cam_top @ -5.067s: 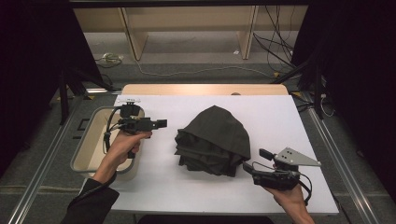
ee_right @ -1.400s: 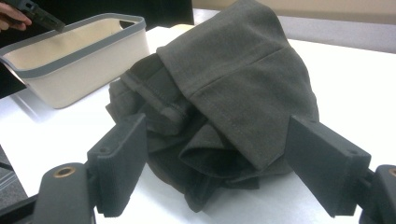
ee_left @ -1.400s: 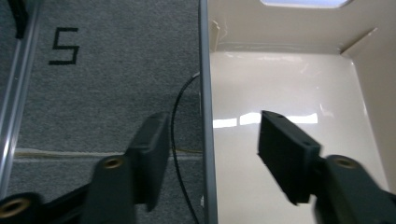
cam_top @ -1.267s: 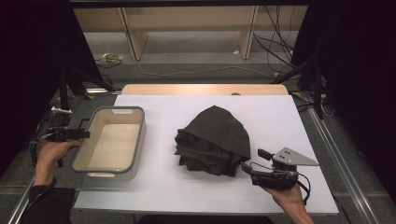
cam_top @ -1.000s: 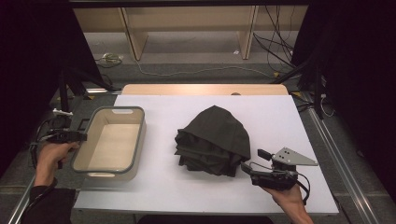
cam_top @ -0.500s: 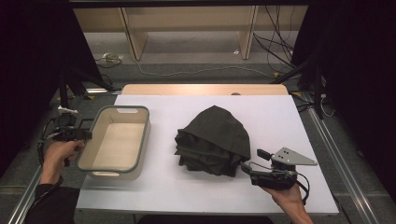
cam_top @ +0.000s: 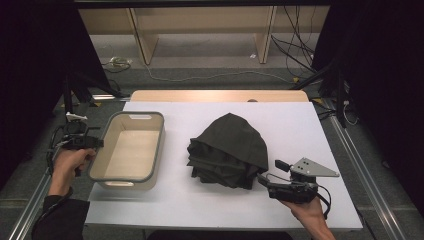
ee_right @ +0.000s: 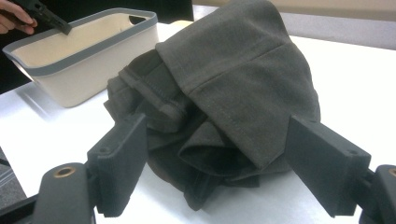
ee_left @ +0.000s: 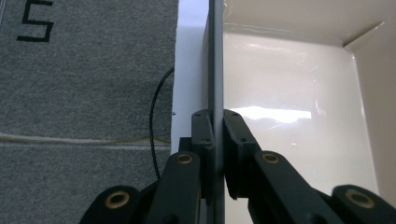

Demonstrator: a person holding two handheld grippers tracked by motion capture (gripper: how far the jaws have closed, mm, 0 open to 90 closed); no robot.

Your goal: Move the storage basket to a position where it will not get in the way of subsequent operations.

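Note:
A cream plastic bin (cam_top: pixel 161 145) with a grey rim stands empty at the table's left. My left gripper (cam_top: pixel 95 143) is shut on its left rim; in the left gripper view the pads (ee_left: pixel 205 130) pinch the thin grey rim (ee_left: pixel 215 56) from both sides. A crumpled dark grey garment (cam_top: pixel 227 150) lies at the table's middle. My right gripper (cam_top: pixel 262 181) rests near the front right, open, its tips just short of the garment's edge. In the right gripper view the garment (ee_right: pixel 233 84) lies beyond the wide-apart jaws of the right gripper (ee_right: pixel 217 140), with the bin (ee_right: pixel 84 60) and left gripper (ee_right: pixel 51 18) behind.
The white table (cam_top: pixel 300 130) has bare room at the right and front. Metal rails (cam_top: pixel 370 185) run along both sides. Grey carpet and a black cable (ee_left: pixel 156 112) lie below the table's left edge. Wooden furniture legs and cables stand on the floor beyond.
The left hand has drawn the bin a little to the right, further onto the table, still gripping its left rim. The right gripper and the garment have stayed put.

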